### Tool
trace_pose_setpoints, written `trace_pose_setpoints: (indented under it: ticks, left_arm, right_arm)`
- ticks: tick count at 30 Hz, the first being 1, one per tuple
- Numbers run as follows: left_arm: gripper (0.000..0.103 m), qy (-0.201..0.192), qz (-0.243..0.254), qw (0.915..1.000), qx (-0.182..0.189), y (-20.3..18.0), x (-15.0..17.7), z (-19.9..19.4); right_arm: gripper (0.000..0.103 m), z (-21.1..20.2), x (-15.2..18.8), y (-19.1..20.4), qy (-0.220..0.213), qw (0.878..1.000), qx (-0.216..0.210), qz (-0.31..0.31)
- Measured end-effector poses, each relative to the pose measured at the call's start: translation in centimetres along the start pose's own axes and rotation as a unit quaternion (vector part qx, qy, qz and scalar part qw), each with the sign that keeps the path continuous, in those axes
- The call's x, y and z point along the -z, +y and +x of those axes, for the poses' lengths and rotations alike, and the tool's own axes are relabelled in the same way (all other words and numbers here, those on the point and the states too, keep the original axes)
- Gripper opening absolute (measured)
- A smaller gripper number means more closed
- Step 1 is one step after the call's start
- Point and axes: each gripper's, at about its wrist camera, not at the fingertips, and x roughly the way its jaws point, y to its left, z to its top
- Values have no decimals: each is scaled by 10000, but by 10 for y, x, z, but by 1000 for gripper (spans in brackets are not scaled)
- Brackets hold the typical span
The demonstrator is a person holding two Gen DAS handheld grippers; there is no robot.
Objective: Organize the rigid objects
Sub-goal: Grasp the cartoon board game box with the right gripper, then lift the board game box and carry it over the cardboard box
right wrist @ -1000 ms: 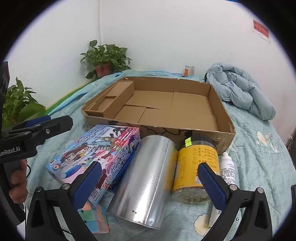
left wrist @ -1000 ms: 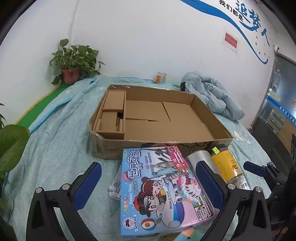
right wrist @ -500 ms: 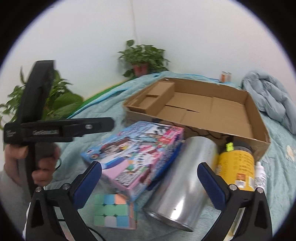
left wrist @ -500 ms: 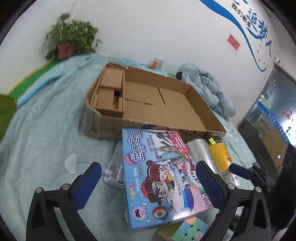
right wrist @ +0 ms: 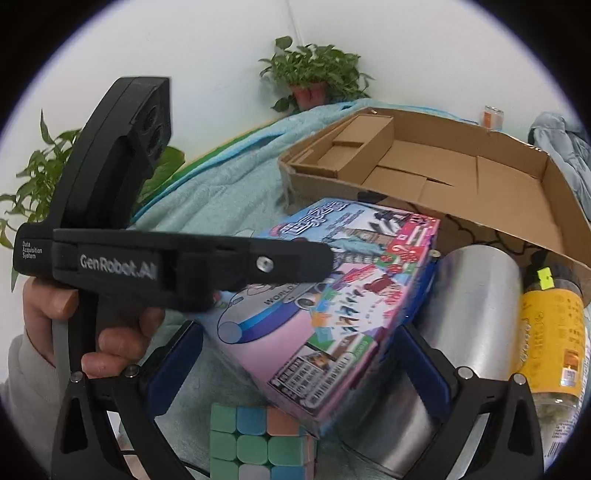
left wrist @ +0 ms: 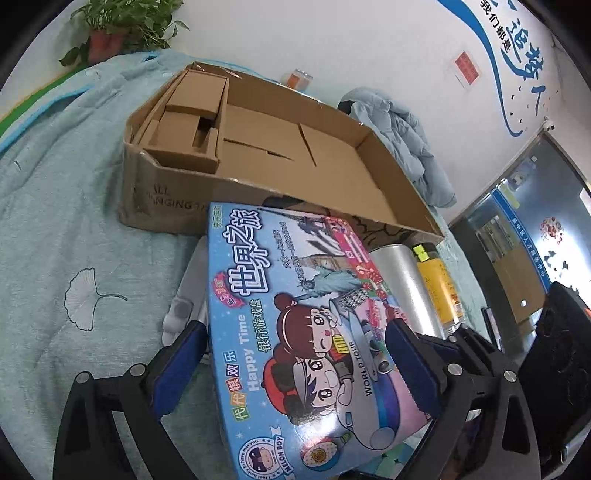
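Note:
A colourful board game box (left wrist: 306,332) lies on the bed in front of an open cardboard box (left wrist: 295,162); it also shows in the right wrist view (right wrist: 332,295). My left gripper (left wrist: 295,369) is open with a finger on each side of the game box. My right gripper (right wrist: 299,369) is open around the game box's near corner. A silver can (right wrist: 461,314), a yellow jar (right wrist: 550,332) and a pastel cube (right wrist: 255,439) lie beside it. The cardboard box (right wrist: 443,173) is behind.
A teal blanket (left wrist: 66,229) covers the bed. A crumpled blue jacket (left wrist: 406,133) lies at the back right, an orange can (left wrist: 297,79) and a potted plant (left wrist: 122,26) by the wall. The left hand-held gripper body (right wrist: 129,258) crosses the right wrist view.
Both grippers have moved in closer to the board game box. The left gripper's fingers now straddle it. The right gripper has swung left toward the box and the cube.

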Motion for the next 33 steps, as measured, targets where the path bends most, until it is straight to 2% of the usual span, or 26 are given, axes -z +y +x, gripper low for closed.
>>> trace_pose_setpoints:
  ticks: [13,21,29,33]
  left_arm:
    - [89,-99,162,9991,-378,-9,7,-2]
    - [88,-121,279,9985,-454,-12,10,-7]
    - [87,-168,412,9973,-586,-17,13,-13]
    - [86,-292,567,9951,-754,-23,17,-20]
  right_arm:
    - [103,6,2,5,3,9999,113,-107]
    - [103,11,3,10,30,9992,281,-294]
    - [103,10,7,16,-37,9989,423,-222]
    - [103,9,7,17,-67,9993,356,-132]
